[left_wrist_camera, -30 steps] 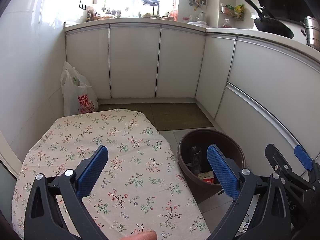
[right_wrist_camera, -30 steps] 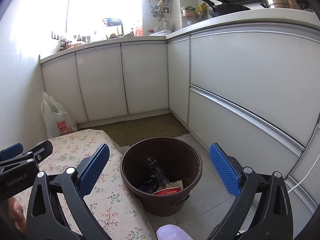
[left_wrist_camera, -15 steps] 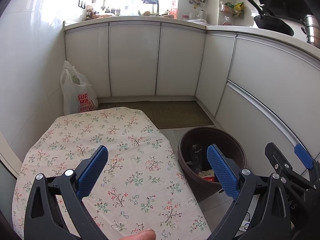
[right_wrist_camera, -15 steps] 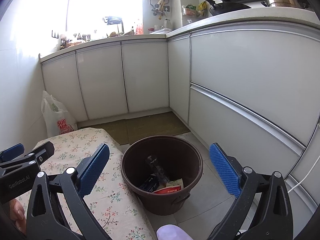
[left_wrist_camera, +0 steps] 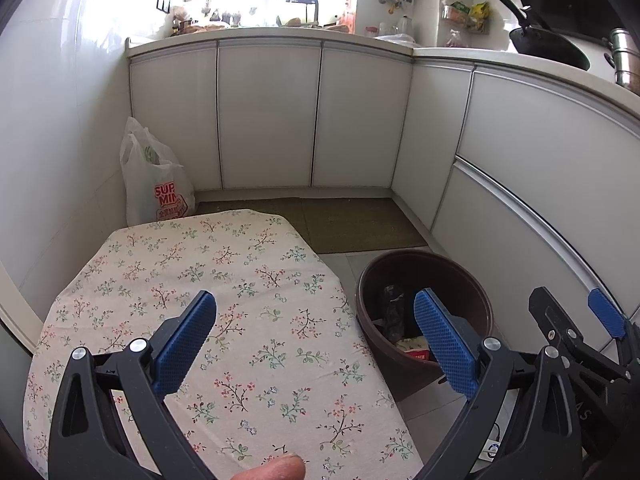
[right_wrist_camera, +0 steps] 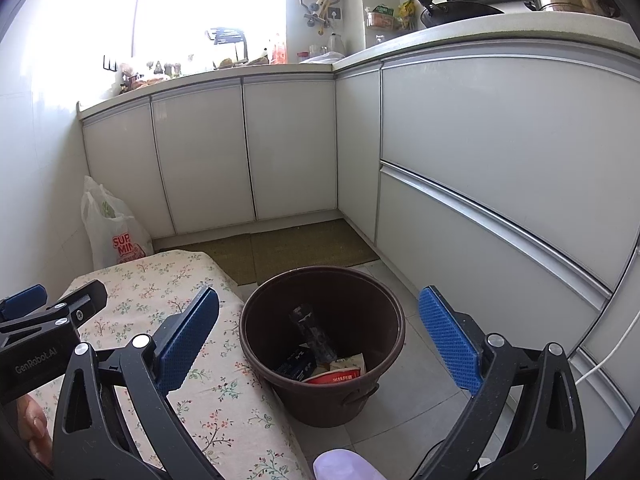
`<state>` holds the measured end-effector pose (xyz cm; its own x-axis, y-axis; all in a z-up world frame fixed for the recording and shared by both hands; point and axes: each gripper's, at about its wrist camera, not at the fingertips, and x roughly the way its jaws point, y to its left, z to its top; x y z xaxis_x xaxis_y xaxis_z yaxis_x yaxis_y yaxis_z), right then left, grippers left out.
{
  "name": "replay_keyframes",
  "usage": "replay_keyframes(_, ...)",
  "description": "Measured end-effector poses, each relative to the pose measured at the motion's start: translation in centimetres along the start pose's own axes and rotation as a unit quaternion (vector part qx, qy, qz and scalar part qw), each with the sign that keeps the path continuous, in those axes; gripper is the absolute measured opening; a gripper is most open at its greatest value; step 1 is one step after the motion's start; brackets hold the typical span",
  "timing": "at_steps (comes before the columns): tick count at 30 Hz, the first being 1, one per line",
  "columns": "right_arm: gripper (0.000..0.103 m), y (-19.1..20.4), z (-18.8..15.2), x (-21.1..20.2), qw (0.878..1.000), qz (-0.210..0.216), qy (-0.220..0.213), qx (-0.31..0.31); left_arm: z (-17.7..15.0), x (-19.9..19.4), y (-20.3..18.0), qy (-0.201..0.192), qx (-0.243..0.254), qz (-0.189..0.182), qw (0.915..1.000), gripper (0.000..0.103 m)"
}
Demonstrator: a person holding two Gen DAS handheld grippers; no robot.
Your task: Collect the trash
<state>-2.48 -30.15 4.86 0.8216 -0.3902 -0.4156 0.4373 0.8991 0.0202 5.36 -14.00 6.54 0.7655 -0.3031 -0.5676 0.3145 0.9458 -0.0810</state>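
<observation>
Claws first: the left gripper (left_wrist_camera: 314,334) stands spread wide with nothing between its ribbed blue pads (left_wrist_camera: 186,338), hanging over the floral tablecloth (left_wrist_camera: 224,280); the right gripper (right_wrist_camera: 318,334) is just as wide apart and empty, its black arms framing the brown bucket (right_wrist_camera: 320,396) at lower centre. That bucket is round, smooth-walled plastic on grey floor tiles, just beside the cloth-covered table edge. Trash (right_wrist_camera: 326,364) lies at its bottom: a clear crumpled bottle, a dark packet, a red-and-white wrapper. Compared with a second ago, both views are almost unchanged, the bucket sitting a touch higher in the right frame. A white plastic bag (left_wrist_camera: 154,184) slumps at upper left against glossy white cabinets (left_wrist_camera: 268,112).
</observation>
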Motion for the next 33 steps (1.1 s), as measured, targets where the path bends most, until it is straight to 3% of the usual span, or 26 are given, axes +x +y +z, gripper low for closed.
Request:
replay_keyframes(27, 0.096, -0.28, -0.18, 0.85, 1.0, 0.007, 0.022, 0.017, -0.17, 0.55, -0.18, 0.005, 0.008, 0.0, 1.0, 0.096)
replay_keyframes(30, 0.096, -0.27, -0.06, 0.97, 1.0, 0.007, 0.023, 0.017, -0.22, 0.56, -0.45, 0.001, 0.016, 0.0, 0.9999, 0.092)
replay_keyframes(32, 0.096, -0.22, -0.1, 0.96, 1.0, 0.006, 0.024, 0.018, -0.32, 0.57, -0.35, -0.002, 0.014, -0.004, 0.9999, 0.077)
replay_keyframes(33, 0.096, -0.22, -0.13, 0.96, 1.0, 0.006, 0.024, 0.019, -0.3, 0.65, -0.18, 0.0, 0.01, -0.009, 0.9999, 0.075)
